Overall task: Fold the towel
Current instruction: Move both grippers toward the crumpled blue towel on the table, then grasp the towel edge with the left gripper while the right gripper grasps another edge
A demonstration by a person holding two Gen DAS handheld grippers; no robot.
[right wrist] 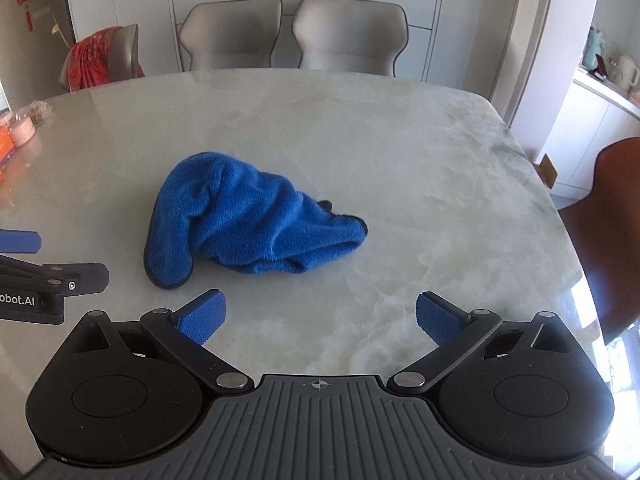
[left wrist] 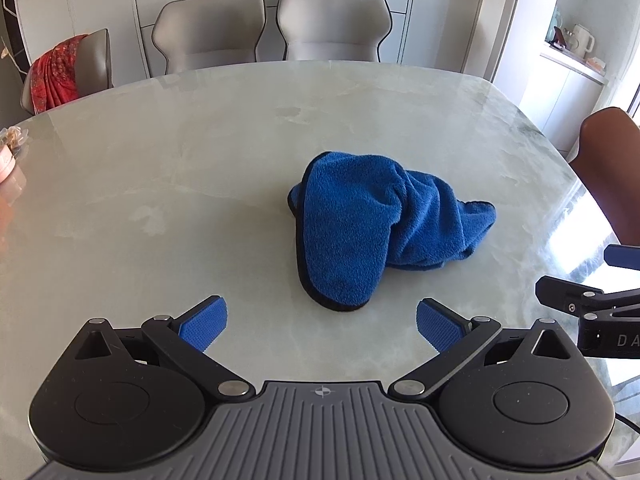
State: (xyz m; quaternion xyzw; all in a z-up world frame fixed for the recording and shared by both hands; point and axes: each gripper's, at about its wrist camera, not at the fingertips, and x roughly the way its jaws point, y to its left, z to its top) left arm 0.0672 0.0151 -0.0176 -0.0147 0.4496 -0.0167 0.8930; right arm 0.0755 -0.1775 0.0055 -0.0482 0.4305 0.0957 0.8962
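A blue fleece towel [left wrist: 372, 228] with a dark hem lies crumpled in a heap on the marble table [left wrist: 160, 184]. In the right wrist view the towel [right wrist: 248, 224] sits ahead and to the left. My left gripper [left wrist: 322, 322] is open and empty, just short of the towel's near rounded corner. My right gripper [right wrist: 320, 320] is open and empty, to the right of that corner and apart from the cloth. The right gripper shows at the right edge of the left wrist view [left wrist: 600, 280], and the left gripper shows at the left edge of the right wrist view [right wrist: 52, 264].
Two grey chairs [left wrist: 272, 24] stand at the far side of the table. A chair with a red cloth [left wrist: 60, 72] is at the far left, a brown chair [left wrist: 612, 168] at the right. Small pink containers [right wrist: 20, 130] sit at the table's left edge.
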